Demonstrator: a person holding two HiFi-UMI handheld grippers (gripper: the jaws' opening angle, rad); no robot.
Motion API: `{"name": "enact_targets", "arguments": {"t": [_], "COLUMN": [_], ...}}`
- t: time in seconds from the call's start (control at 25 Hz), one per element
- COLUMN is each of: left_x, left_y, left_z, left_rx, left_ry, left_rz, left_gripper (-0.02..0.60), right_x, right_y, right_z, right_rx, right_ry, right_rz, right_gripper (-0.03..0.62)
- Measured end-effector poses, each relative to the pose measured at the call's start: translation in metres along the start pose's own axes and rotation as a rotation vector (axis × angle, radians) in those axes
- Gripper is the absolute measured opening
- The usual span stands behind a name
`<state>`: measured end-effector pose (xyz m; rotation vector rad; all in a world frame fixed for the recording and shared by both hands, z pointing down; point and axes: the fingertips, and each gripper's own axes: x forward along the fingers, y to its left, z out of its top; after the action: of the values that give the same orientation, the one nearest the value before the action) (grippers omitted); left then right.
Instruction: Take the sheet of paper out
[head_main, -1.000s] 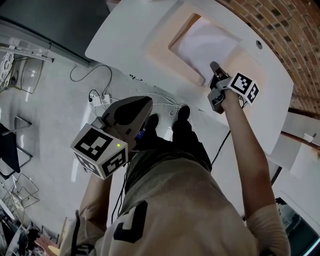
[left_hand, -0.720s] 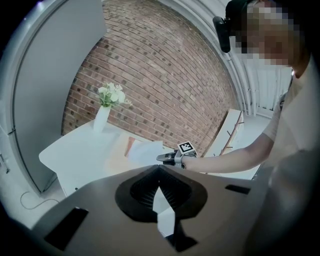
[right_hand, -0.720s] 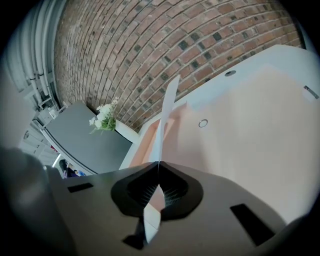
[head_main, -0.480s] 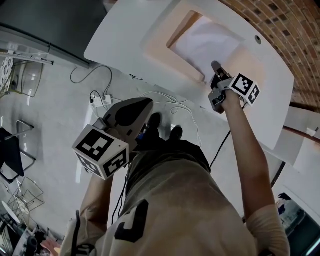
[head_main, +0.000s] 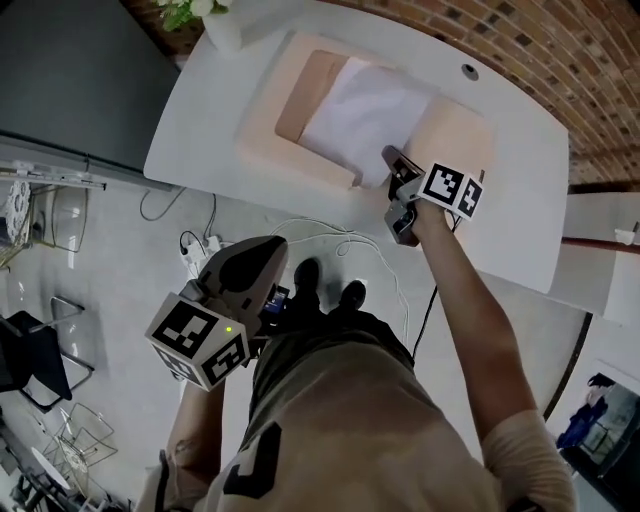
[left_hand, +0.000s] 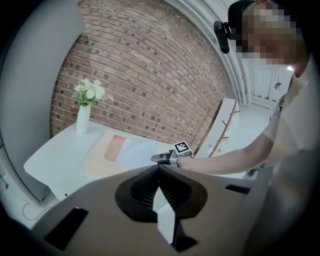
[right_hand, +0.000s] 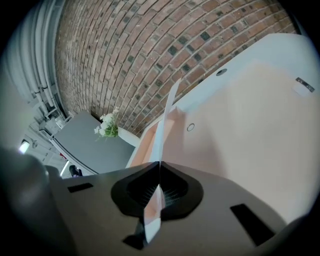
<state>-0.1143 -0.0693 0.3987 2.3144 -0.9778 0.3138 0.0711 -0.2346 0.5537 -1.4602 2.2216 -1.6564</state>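
Note:
A white sheet of paper (head_main: 358, 112) lies partly inside a peach folder (head_main: 462, 132) on the white table (head_main: 525, 205). My right gripper (head_main: 392, 160) is at the folder's near edge, shut on the sheet's corner. In the right gripper view the sheet (right_hand: 165, 117) runs edge-on from the shut right gripper (right_hand: 159, 164) up over the folder (right_hand: 240, 130). My left gripper (head_main: 268, 252) hangs over the floor, well short of the table, shut with nothing in it. The left gripper view shows the left gripper (left_hand: 160, 168) pointing toward the sheet (left_hand: 138, 152) and the right gripper (left_hand: 162, 158).
A white vase of flowers (head_main: 213, 22) stands at the table's far left corner. A brick wall (head_main: 565, 45) runs behind the table. Cables and a power strip (head_main: 196, 244) lie on the floor by my feet. A chair (head_main: 38, 368) stands at the left.
The head view has swung so that the whole table shows. My right gripper keeps its grip on the sheet and has shifted a little with it. The left gripper has drifted slightly.

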Motion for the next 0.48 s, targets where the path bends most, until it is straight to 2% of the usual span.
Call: {"name": "enact_targets", "arguments": {"t": [0.48], "left_x": [0.038], "left_y": [-0.048], "left_z": [0.001], "left_rx": [0.077], "left_ry": [0.056], "left_rz": [-0.015], "left_gripper": [0.014], "right_x": [-0.026], "right_y": [-0.038], "right_z": [0.01], "right_rx": [0.05], "right_ry": [0.01], "right_rz": [0.031], "right_gripper": [0.025]}}
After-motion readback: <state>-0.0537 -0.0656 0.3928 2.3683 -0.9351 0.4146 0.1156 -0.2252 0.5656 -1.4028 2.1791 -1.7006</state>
